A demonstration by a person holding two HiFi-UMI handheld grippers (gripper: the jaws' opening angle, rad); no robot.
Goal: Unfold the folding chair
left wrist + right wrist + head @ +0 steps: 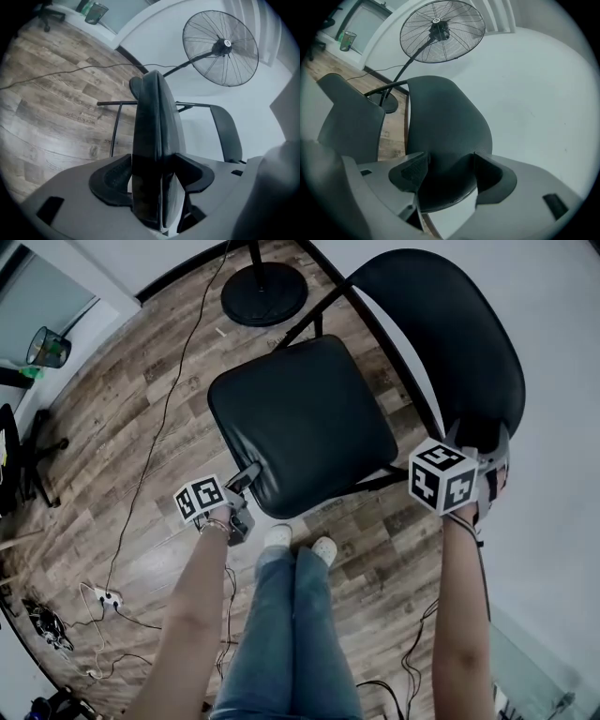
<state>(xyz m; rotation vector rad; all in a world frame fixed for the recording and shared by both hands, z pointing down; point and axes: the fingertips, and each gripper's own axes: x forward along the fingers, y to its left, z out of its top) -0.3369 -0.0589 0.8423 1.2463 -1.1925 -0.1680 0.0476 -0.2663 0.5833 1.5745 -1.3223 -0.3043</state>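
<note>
The black folding chair stands on the wood floor with its seat (300, 418) spread out flat and its backrest (441, 334) up against the white wall. My left gripper (247, 476) is at the seat's near left corner. In the left gripper view the seat (152, 117) runs edge-on between the jaws of the left gripper (152, 171), with both pads against it. My right gripper (489, 448) is at the near end of the backrest. In the right gripper view the backrest (445, 126) fills the gap of the right gripper (450, 171).
A standing fan (440, 30) is behind the chair, its round base (264, 292) on the floor. Cables (159, 427) and a power strip (108, 596) lie at the left. The person's legs (291, 634) are just in front of the seat. A white wall runs along the right.
</note>
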